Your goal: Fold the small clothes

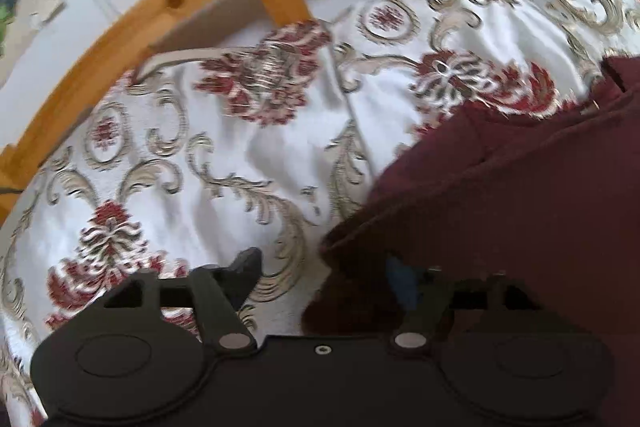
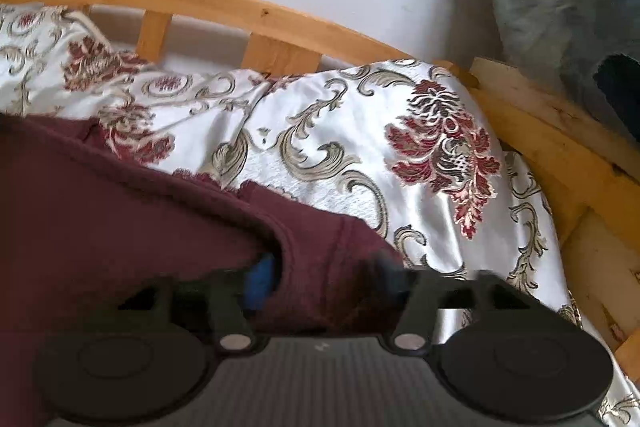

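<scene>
Both my grippers spread wide over a dark maroon knitted garment (image 1: pixel 520 211) on the bed.

My left gripper (image 1: pixel 324 275) stands open at the garment's left edge, one finger over the white satin bedspread with red flowers and beige scrolls (image 1: pixel 224 155). My right gripper (image 2: pixel 324 275) is open too, cloth bunched loose between its fingers, gripping nothing. A pine wooden bed rail (image 2: pixel 224 7) runs along the far side.

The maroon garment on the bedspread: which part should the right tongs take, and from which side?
Take the maroon garment by its frayed outer edge, where it lies over the patterned bedspread. Probably come in low from the near side, one finger slipping under the edge. That edge looks free and slightly raised. The right tongs are open, straddling a fold nearby.
</scene>
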`<state>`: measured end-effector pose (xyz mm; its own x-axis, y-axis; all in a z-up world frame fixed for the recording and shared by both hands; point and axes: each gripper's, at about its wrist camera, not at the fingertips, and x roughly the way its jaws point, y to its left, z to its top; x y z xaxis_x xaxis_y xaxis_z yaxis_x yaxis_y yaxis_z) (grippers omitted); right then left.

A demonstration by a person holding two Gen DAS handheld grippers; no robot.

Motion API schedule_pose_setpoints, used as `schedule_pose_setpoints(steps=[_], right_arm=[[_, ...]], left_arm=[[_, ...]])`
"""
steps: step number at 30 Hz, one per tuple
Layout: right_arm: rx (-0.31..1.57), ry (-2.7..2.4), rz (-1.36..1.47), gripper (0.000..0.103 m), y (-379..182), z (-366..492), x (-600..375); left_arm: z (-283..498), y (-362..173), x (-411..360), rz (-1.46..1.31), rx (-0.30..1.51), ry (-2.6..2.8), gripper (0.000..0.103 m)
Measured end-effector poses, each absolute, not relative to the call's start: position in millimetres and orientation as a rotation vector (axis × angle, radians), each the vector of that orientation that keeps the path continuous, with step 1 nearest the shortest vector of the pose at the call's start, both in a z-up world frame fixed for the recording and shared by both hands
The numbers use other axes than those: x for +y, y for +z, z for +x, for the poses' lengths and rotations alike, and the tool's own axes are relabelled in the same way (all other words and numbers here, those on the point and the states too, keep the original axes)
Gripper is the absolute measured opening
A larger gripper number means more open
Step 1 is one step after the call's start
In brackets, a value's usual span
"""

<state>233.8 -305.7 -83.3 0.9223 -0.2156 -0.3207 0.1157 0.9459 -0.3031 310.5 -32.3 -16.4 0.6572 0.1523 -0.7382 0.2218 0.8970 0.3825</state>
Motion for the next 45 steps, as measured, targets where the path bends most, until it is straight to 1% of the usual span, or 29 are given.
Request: schedule_pose_setpoints(steps=[1, 2, 3, 4, 6, 10, 14, 16, 18, 21, 24, 31, 36, 42, 45], right_arm=[[0.354, -0.171, -0.282, 0.082, -81.0, 231.6, -306.7], [0.348, -0.173, -0.284, 0.086, -78.5, 229.2, -307.7], [0.344, -0.174, -0.288, 0.094, -76.8, 227.0, -308.4], [0.339, -0.175, -0.29, 0.099, -75.0, 224.6, -309.0], [0.332, -0.176, -0.296, 0.103, -72.2, 218.7, -309.9], [0.37, -0.095, -0.342, 0.103, -73.8, 209.4, -306.4], [0.434, -0.062, -0.49, 0.103, -92.0, 203.1, -293.3], [0.435, -0.1, -0.574, 0.103, -103.6, 202.5, -288.4], [0.424, -0.16, -0.594, 0.103, -108.3, 204.9, -292.5], [0.419, -0.257, -0.493, 0.103, -103.8, 214.9, -317.1], [0.433, -0.224, -0.273, 0.103, -94.1, 218.4, -345.9], [0.389, -0.215, 0.129, 0.103, -83.6, 207.6, -393.1], [0.441, -0.339, 0.138, 0.103, -88.3, 210.1, -409.9], [0.346, -0.237, 0.113, 0.103, -80.5, 199.3, -395.4], [0.366, -0.181, 0.058, 0.103, -81.5, 203.8, -381.3]], left_arm=[[306.9, -14.6, -29.5, 0.456, 0.854, -0.037, 0.081], [303.1, -13.2, -27.2, 0.439, 0.852, -0.031, 0.083], [299.7, -12.4, -25.6, 0.422, 0.851, -0.024, 0.085], [295.4, -11.7, -24.8, 0.405, 0.85, -0.021, 0.088], [284.2, -11.2, -24.1, 0.364, 0.837, -0.038, 0.092], [261.7, -19.1, -29.7, 0.333, 0.804, -0.062, 0.096], [246.4, -37.1, -38.2, 0.371, 0.8, -0.05, 0.096], [241.5, -46.1, -41.1, 0.416, 0.807, -0.032, 0.096], [237.7, -51.7, -41.6, 0.457, 0.796, -0.017, 0.096], [236.2, -52.0, -36.1, 0.444, 0.785, -0.017, 0.095], [237.0, -50.7, -29.9, 0.41, 0.795, -0.016, 0.095], [238.4, -55.1, -17.1, 0.376, 0.822, 0.0, 0.095], [240.1, -57.9, -8.1, 0.325, 0.851, 0.012, 0.095], [240.4, -59.7, -3.8, 0.29, 0.867, 0.016, 0.095], [240.7, -60.2, -3.7, 0.284, 0.871, 0.021, 0.096]])
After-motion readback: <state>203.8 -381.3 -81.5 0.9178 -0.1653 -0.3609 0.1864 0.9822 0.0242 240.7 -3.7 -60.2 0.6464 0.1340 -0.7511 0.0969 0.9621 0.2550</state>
